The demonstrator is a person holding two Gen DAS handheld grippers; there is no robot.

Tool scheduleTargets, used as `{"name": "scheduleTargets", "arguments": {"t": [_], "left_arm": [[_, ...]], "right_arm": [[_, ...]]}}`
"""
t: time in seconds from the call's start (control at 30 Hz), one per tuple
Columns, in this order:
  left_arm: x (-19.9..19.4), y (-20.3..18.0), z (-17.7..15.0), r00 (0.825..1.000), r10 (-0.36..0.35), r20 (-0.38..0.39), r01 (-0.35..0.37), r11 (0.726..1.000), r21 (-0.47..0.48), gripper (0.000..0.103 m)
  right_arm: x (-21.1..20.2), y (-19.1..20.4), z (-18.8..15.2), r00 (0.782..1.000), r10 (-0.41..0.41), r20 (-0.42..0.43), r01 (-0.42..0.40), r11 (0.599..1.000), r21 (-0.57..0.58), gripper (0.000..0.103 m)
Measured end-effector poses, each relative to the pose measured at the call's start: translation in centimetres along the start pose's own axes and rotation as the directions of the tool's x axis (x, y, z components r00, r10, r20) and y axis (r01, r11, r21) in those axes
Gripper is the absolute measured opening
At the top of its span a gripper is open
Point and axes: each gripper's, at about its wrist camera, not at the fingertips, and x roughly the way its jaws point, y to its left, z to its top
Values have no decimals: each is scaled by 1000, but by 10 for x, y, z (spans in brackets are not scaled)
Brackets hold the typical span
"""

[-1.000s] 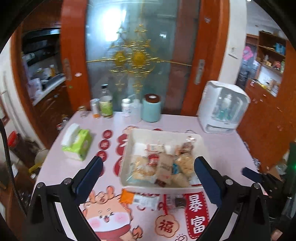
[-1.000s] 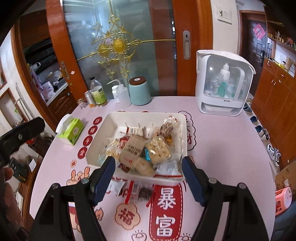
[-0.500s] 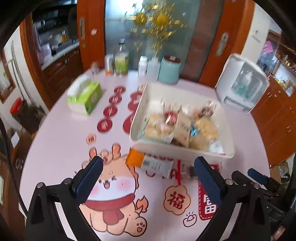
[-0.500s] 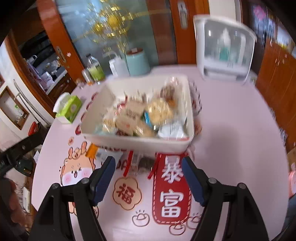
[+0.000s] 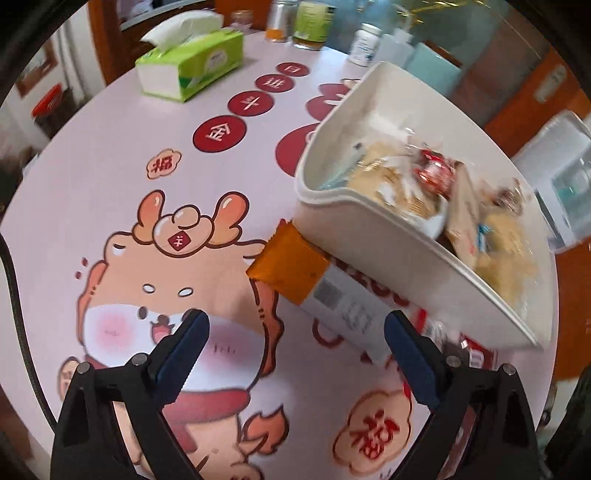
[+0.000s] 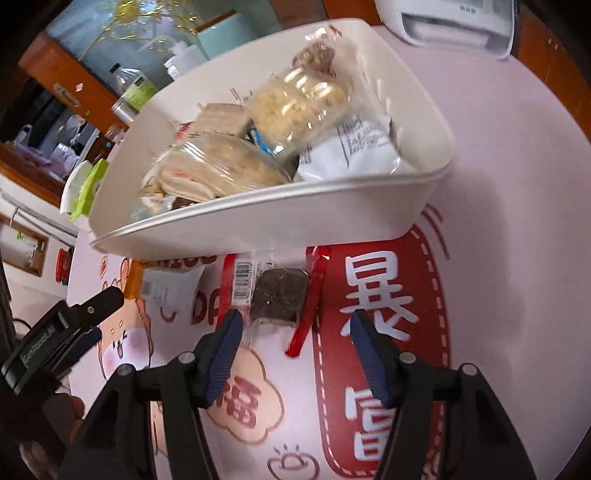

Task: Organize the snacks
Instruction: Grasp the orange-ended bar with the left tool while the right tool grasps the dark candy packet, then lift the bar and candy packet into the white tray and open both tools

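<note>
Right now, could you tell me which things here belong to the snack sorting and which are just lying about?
Job: white tray of snacks; orange-and-white packet; brownie packet; open left gripper; open right gripper.

Lying about: tissue box; bottles; white appliance.

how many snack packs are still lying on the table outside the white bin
2. The orange-and-white packet lies by the white bin's near-left corner. The dark brownie pack, with red ends, lies before the bin's front wall, just ahead of the right gripper. The bin may hide others.

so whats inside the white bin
Wrapped snacks fill the white bin: a clear pack of round crackers, a white packet, a brown one. Anything beneath them is hidden.
</note>
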Motion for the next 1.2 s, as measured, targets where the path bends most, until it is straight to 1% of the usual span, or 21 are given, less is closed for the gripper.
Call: {"name": "scheduleTargets", "arguments": {"t": [0.13, 0.17, 0.2, 0.23, 0.37, 0.47, 0.53, 0.73, 0.8, 0.83, 0.87, 0.9, 0.93, 0.97, 1.0, 1.03, 1.07, 1.17, 1.2], "left_arm": [[14, 0, 1, 1000, 7, 6, -6, 999, -53, 95], [18, -2, 1, 1000, 12, 5, -12, 998, -60, 95], [21, -2, 1, 1000, 13, 4, -13, 998, -67, 95], [23, -3, 2, 1000, 18, 4, -18, 997, -75, 95], [32, -4, 1, 1000, 28, -9, -29, 992, -125, 95], [39, -5, -3, 998, 53, -15, -55, 986, -158, 95], [40, -9, -5, 997, 71, 5, -69, 982, -176, 95], [48, -24, -4, 992, 123, 9, -119, 976, -181, 96], [55, -37, -1, 983, 180, -26, -182, 976, -122, 96], [58, -44, -2, 975, 215, -46, -218, 972, -81, 95], [59, -48, -3, 974, 224, -44, -226, 972, -59, 92], [56, -49, -5, 974, 222, -38, -223, 973, -58, 83], [54, -50, -6, 975, 219, -34, -220, 974, -53, 77], [50, -52, -8, 977, 213, -26, -214, 976, -38, 61], [47, -54, -10, 979, 204, -21, -205, 979, -17, 49], [45, -54, -11, 982, 188, -27, -188, 982, 1, 48], [42, -53, -14, 986, 161, -33, -160, 987, 9, 44], [33, -42, -22, 997, 75, -37, -75, 997, 5, 34], [28, -40, -24, 998, 55, -38, -54, 998, 17, 32]], "right_arm": [[19, 8, 1, 1000, -27, -10, 26, 999, -20, 62], [19, 13, 0, 999, -50, 20, 51, 998, -47, 61], [21, 17, 0, 998, -59, 18, 60, 996, -63, 60], [21, 21, 0, 997, -77, 27, 79, 993, -82, 59], [23, 30, -1, 989, -138, 50, 145, 977, -156, 47], [20, 31, -5, 987, -148, 61, 156, 971, -181, 44], [17, 30, -9, 987, -148, 59, 157, 970, -185, 43], [9, 26, -20, 989, -143, 46, 149, 972, -182, 43], [8, 25, -22, 990, -138, 37, 142, 974, -174, 43], [6, 24, -24, 991, -133, 31, 136, 976, -168, 43], [6, 22, -26, 991, -128, 25, 130, 978, -162, 43], [4, 20, -28, 992, -121, 17, 122, 981, -154, 43], [4, 18, -32, 993, -118, 13, 118, 982, -150, 43], [4, 18, -35, 993, -115, 9, 115, 982, -147, 43], [3, 17, -37, 994, -113, 5, 112, 983, -145, 43], [2, 16, -40, 994, -110, 1, 109, 983, -145, 43], [0, 15, -43, 994, -107, -2, 105, 984, -145, 43], [-5, 12, -51, 995, -97, 2, 96, 984, -150, 43], [-9, 12, -54, 996, -90, 8, 90, 984, -151, 43]]}}
